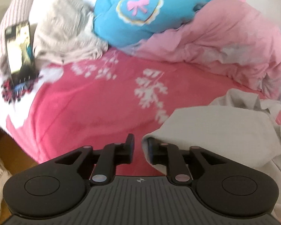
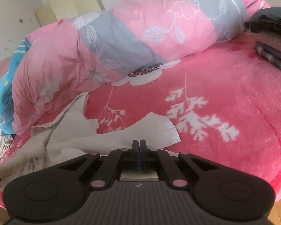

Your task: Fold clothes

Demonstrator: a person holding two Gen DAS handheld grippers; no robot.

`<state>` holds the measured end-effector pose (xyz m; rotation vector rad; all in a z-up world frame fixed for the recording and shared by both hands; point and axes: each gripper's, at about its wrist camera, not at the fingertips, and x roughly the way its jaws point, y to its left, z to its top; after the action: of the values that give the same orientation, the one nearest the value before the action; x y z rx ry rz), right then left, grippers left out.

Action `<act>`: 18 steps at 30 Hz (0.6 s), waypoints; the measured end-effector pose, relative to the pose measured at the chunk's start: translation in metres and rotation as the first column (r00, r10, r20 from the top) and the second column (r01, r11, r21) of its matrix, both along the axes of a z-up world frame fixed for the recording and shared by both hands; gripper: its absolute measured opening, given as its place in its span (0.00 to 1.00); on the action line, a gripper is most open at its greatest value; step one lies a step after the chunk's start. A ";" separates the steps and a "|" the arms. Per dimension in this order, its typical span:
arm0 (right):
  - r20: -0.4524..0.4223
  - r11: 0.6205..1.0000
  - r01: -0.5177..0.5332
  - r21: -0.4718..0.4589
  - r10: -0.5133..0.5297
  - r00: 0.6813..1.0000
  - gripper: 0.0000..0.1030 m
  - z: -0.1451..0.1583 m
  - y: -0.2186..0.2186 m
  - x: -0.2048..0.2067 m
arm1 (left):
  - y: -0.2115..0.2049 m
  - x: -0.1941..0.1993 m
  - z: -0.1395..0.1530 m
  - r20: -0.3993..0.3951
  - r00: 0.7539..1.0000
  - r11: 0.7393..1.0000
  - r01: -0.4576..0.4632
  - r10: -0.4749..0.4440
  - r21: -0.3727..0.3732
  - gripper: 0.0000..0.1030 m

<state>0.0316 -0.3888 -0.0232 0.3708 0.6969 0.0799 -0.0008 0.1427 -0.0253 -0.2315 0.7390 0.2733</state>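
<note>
A: Where is the garment sitting?

B: The crumpled off-white cloth garment [image 1: 224, 123] is lying on the pink fleece blanket with white leaf prints [image 1: 95, 112] that is covering the bed. In the left wrist view it is spreading across the lower right, and one rounded fold is reaching up against the right-hand finger of the left tool [image 1: 140, 146].

A: Is that tool holding it?

B: It is standing partly open, with pink blanket showing through the gap. The cloth is lying beside and behind one finger, not between the pads.

A: And the other one?

B: The right tool [image 2: 138, 150] is sitting fully closed, its two fingers pressed together over a flat edge of the same garment [image 2: 106, 135]. Whether cloth is pinched between the pads I cannot tell; the fabric is passing under the fingers.

A: What else is lying on the bed?

B: A rolled pink and grey quilt with white flower outlines [image 2: 121, 43] is running along the far side. Next to it a bright blue padded quilt with a pink bow motif [image 1: 136, 13] is bunching up, beside a pale beige knitted garment [image 1: 65, 28]. A dark phone with a lit screen [image 1: 20, 52] is leaning upright against that pile. At the right edge of the right wrist view, dark folded clothes [image 2: 271, 37] are lying stacked.
</note>
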 end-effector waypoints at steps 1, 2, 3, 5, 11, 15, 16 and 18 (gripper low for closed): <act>-0.003 1.000 0.001 -0.002 -0.001 1.000 0.00 0.000 0.001 0.001 | 0.004 -0.005 0.001 0.008 1.000 1.000 -0.010 0.010 -0.018 0.31; -0.008 1.000 0.002 -0.001 -0.002 1.000 0.00 0.000 0.001 0.002 | 0.007 -0.010 0.003 0.022 0.999 0.999 -0.023 0.023 -0.033 0.38; -0.013 1.000 0.004 0.002 -0.004 1.000 0.00 -0.001 0.001 0.002 | 0.010 -0.014 0.005 0.038 0.999 0.998 -0.035 0.037 -0.046 0.41; -0.020 1.000 0.003 0.005 -0.003 1.000 0.00 -0.001 0.002 0.004 | 0.021 -0.020 0.005 0.062 0.995 0.994 -0.072 0.077 -0.076 0.50; -0.037 1.000 0.003 -0.006 -0.003 0.999 0.00 -0.002 0.005 0.009 | 0.041 -0.031 0.004 0.120 0.981 0.981 -0.136 0.152 -0.139 0.52; -0.048 1.000 0.010 -0.012 -0.011 0.999 0.00 -0.001 0.007 0.011 | 0.056 -0.032 0.001 0.144 0.979 0.962 -0.108 0.147 -0.249 0.54; -0.053 1.000 0.014 -0.011 -0.015 0.999 0.00 -0.002 0.007 0.012 | 0.061 -0.032 0.000 0.143 0.980 0.955 -0.094 0.139 -0.281 0.54; -0.062 1.000 0.024 -0.008 -0.024 0.998 0.01 -0.002 0.008 0.013 | 0.067 -0.033 0.000 0.134 0.985 0.957 -0.067 0.109 -0.283 0.56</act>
<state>0.0442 -0.3812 -0.0251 0.3756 0.7538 0.0434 -0.0336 0.2096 -0.0251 -0.5473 0.6189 0.2336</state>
